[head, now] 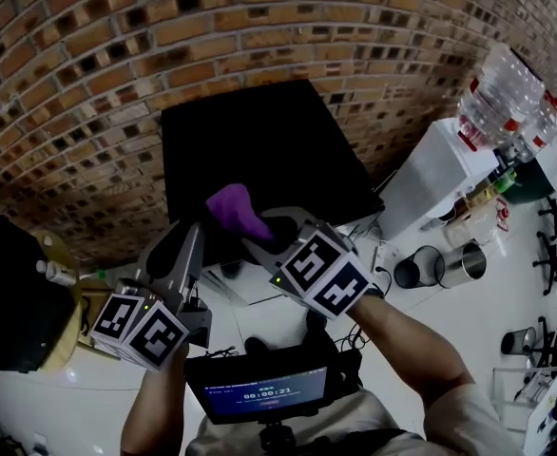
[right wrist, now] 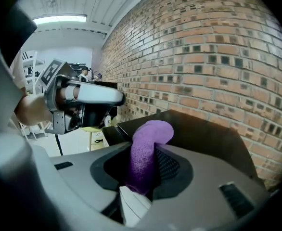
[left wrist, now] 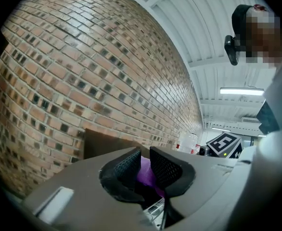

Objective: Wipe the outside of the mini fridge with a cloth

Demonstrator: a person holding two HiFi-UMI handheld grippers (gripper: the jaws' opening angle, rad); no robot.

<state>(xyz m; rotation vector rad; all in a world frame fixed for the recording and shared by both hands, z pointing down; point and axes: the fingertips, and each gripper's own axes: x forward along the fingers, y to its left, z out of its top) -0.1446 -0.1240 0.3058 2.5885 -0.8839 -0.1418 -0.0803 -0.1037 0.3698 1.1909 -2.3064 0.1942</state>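
Note:
The black mini fridge [head: 259,145] stands against the brick wall, and I look down on its top. My right gripper [head: 259,231] is shut on a purple cloth [head: 236,209], which sticks out past the jaws over the fridge's front edge. In the right gripper view the cloth [right wrist: 148,138] stands up between the pads, with the fridge top [right wrist: 198,129] just beyond. My left gripper [head: 191,234] is beside it on the left, at the fridge's front left corner. Its jaws stand a narrow gap apart [left wrist: 146,154] with nothing between them; the purple cloth [left wrist: 147,173] shows behind the gap.
A brick wall [head: 88,74] runs behind and left of the fridge. To the right stand a white cabinet [head: 431,169], a water bottle [head: 502,93] and two metal bins [head: 454,264]. A yellow stool [head: 65,297] is at the left. A screen device [head: 264,388] hangs at my chest.

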